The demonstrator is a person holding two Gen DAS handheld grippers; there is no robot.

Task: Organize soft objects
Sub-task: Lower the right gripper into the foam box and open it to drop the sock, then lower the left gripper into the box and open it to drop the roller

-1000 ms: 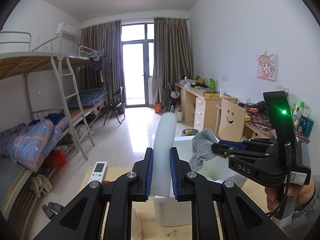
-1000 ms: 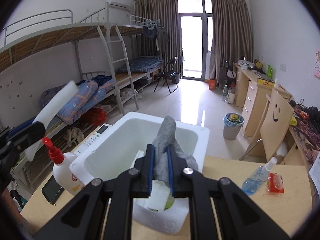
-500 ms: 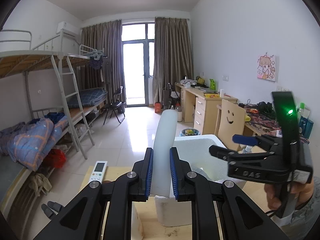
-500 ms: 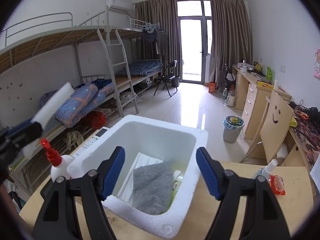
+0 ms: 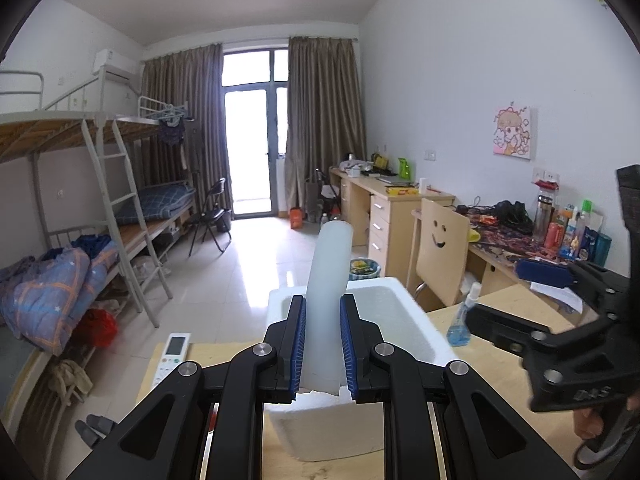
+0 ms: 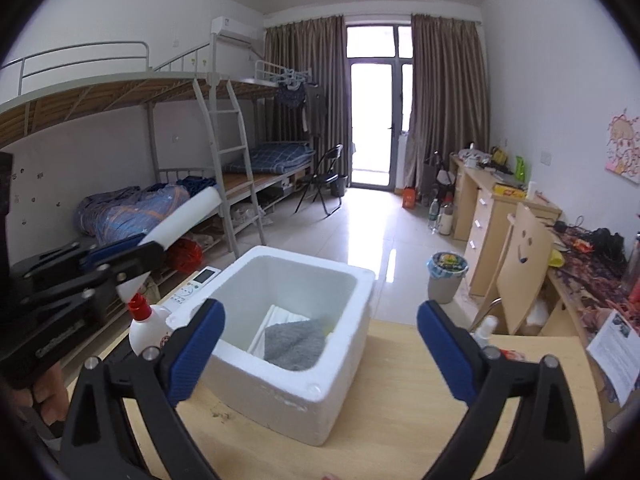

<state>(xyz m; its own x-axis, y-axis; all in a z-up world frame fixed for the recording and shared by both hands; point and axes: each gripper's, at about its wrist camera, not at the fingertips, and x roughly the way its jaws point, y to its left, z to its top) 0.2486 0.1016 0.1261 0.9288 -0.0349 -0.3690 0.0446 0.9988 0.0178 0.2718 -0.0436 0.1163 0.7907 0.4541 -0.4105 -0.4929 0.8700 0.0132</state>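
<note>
1. Over the wooden surface (image 6: pixel 400 408) my right tongs (image 6: pixel 320 344) hang spread wide, nothing between the blue pads, one to each side of the white foam box (image 6: pixel 304 376).
2. My left tongs (image 5: pixel 323 344) are clamped on a white foam strip (image 5: pixel 326 300), which stands up and leans slightly over the box's near end.
3. From the right wrist view I see the left tongs (image 6: pixel 120 256) off to the left of the box, strip (image 6: pixel 180 220) angled up and away.
4. Room check: the box sits near the surface's far edge; bare wood lies in front of it and to its right.
5. On the box's left, a red-capped bottle (image 6: pixel 146 328) stands just beside the wall, and a remote control (image 6: pixel 196 284) lies near the far-left edge.
6. On the right, a clear spray bottle (image 5: pixel 464 318) stands apart from the box.
7. Inside the box: a grey cloth (image 6: pixel 296 344) lies flat on the bottom over a white ribbed piece (image 6: pixel 276 320), with something yellowish at the cloth's right edge that I can't make out.
</note>
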